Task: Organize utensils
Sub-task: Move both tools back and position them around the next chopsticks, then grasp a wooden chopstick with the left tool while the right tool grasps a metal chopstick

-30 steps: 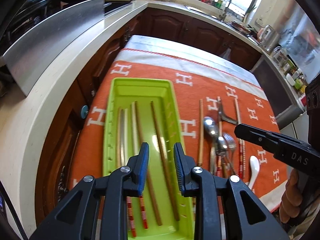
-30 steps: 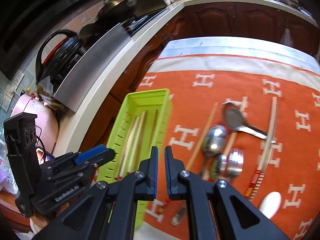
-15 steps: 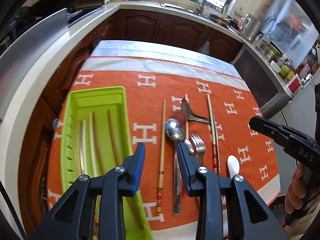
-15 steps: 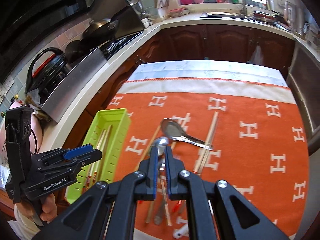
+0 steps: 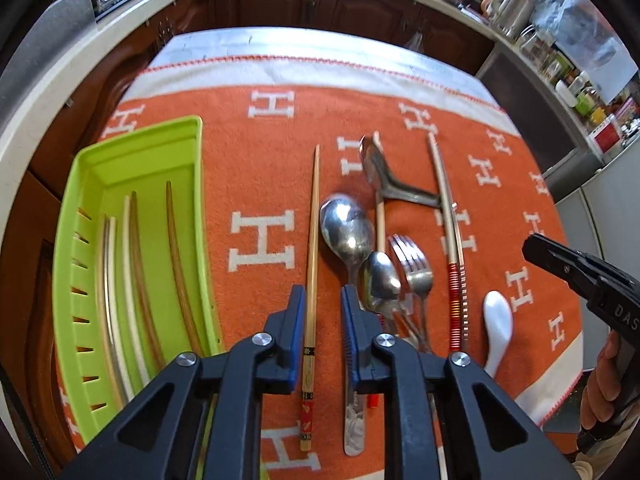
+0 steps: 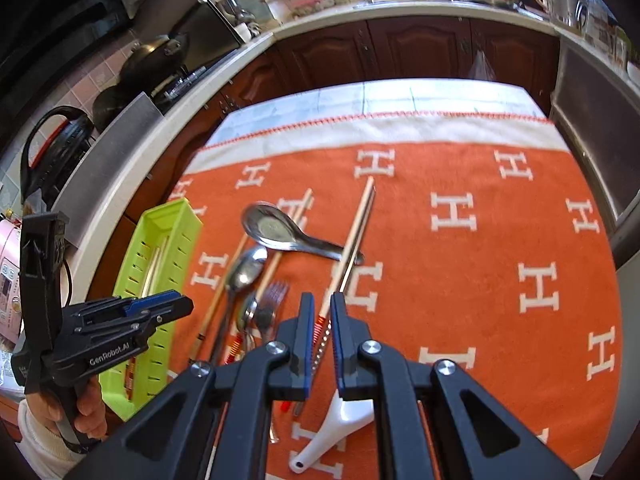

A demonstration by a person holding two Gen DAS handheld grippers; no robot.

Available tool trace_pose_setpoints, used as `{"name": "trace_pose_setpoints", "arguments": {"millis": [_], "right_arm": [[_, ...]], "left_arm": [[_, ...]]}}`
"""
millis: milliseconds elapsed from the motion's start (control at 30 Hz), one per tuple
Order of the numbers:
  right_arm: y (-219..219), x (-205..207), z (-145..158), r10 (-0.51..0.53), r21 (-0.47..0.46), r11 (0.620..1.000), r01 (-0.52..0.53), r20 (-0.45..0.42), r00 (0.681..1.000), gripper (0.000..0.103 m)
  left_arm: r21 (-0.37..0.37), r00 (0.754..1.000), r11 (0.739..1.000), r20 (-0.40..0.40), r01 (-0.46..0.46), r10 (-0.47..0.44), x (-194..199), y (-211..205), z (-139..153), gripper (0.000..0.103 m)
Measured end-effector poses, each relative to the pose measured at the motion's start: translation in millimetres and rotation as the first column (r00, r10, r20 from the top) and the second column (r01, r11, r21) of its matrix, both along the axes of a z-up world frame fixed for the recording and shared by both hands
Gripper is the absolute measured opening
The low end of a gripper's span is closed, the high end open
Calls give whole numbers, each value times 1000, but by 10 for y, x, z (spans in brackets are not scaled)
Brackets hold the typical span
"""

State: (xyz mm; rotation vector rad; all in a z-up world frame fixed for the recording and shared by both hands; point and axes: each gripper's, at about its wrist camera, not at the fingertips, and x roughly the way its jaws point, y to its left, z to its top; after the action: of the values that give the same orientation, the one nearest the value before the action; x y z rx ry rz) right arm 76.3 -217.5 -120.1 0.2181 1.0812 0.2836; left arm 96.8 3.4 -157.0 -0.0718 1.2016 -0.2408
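Orange blanket [image 5: 260, 152] with white H letters covers the table, a soft bed that keeps the cutlery from sliding. Lime-green slotted plastic tray [image 5: 136, 152] sits on its left edge, already holding several long chopsticks [image 5: 134, 240] laid lengthwise, so it is likely the sorting bin for sticks. To the tray's right lie the loose pieces in a rough row: a bamboo chopstick with a red-patterned end [image 5: 313, 240], a large steel spoon [image 5: 346, 232], a smaller steel spoon [image 5: 380, 276], a steel fork [image 5: 414, 260], a steel ladle-shaped soup spoon [image 5: 374, 160] lying across a second bamboo stick, a pair of pale chopsticks with red-banded grips [image 5: 450, 232], and a white ceramic soup spoon [image 5: 497, 316].

The left gripper [image 5: 320, 324] hangs over the bamboo chopstick, which runs between its jaws; these have just been closing, yet gaps show on both sides, so nothing is clamped. I judge this stick is the next pick for the tray. The right gripper [image 6: 320, 336], pointing down at the red-banded pair, has its jaws almost together and empty.
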Motion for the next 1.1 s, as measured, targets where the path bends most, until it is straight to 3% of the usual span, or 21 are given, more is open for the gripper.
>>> {"name": "trace_pose_setpoints", "arguments": {"millis": [133, 233, 533, 900, 1000, 1100], "right_arm": [[-12, 4, -132, 3, 14, 1000, -2, -31, 1000, 8], [-30, 20, -202, 5, 22, 1000, -4, -50, 999, 8], [-62, 95, -329, -5, 40, 999, 8, -86, 996, 8], [24, 236, -486, -14, 50, 999, 20, -128, 992, 8], [47, 273, -535, -22, 32, 999, 27, -147, 989, 8], [48, 294, -597, -33, 37, 999, 39, -171, 985, 9]], "left_arm": [[24, 999, 1000, -41, 0, 1, 60, -34, -172, 13], [74, 1000, 997, -26, 13, -11, 87, -92, -210, 11], [124, 999, 992, -35, 38, -34, 187, -270, -321, 11], [130, 999, 991, -22, 36, -33, 226, -328, -326, 14], [119, 1000, 993, -14, 24, -23, 212, -311, -328, 6], [89, 1000, 996, -13, 0, 1, 193, -271, -329, 5]]}}
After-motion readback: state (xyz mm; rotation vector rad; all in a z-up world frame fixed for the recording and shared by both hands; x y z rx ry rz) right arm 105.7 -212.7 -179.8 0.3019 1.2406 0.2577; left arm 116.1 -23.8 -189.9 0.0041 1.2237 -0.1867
